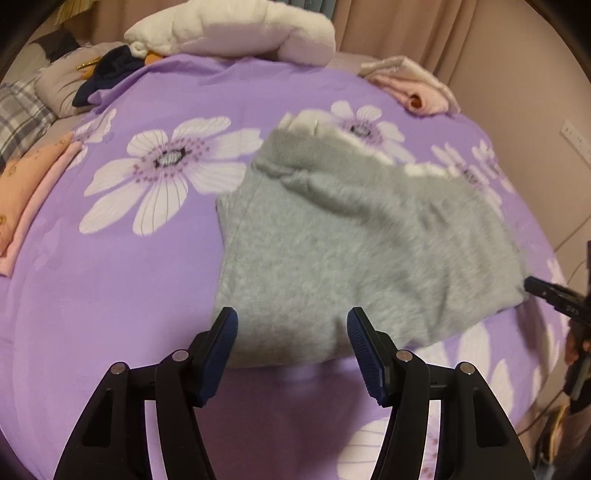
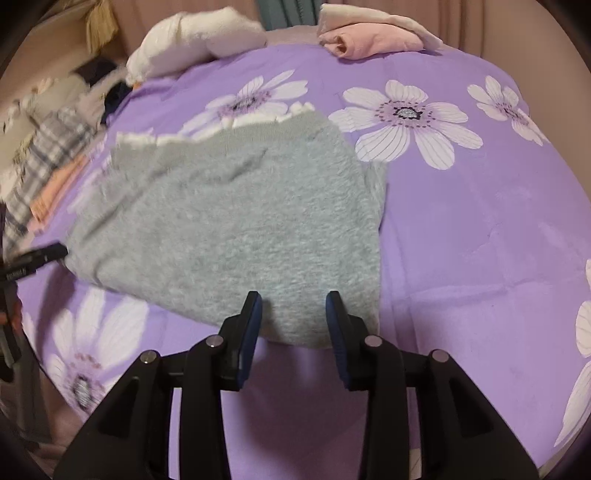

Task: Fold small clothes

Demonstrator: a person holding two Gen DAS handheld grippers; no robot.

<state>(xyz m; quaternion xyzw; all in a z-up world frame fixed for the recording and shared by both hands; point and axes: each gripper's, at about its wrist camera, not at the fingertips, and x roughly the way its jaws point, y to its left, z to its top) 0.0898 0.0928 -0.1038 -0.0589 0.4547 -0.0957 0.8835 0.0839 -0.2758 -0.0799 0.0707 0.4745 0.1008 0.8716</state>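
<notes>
A grey fleece garment [image 1: 351,240] [image 2: 240,221] with a ribbed band and a white frilled trim lies folded on the purple flowered sheet [image 1: 110,295] [image 2: 461,240]. My left gripper [image 1: 291,317] stands open over the garment's near edge, its blue pads [image 1: 225,332] wide apart and not pressing the cloth. My right gripper [image 2: 294,299] is open too, with a narrower gap, above the garment's near corner; the fabric lies flat between its fingers. Each gripper's tip shows in the other's view, beside the garment's side edge: the right one [image 1: 554,295] and the left one [image 2: 37,258].
A white plush bundle [image 1: 229,29] [image 2: 192,40] and folded pink clothes [image 1: 413,88] [image 2: 369,37] lie at the bed's far edge. Folded orange and pink pieces [image 1: 29,192], plaid cloth [image 1: 18,114] and a dark garment [image 1: 107,74] lie to the left. Curtains hang behind.
</notes>
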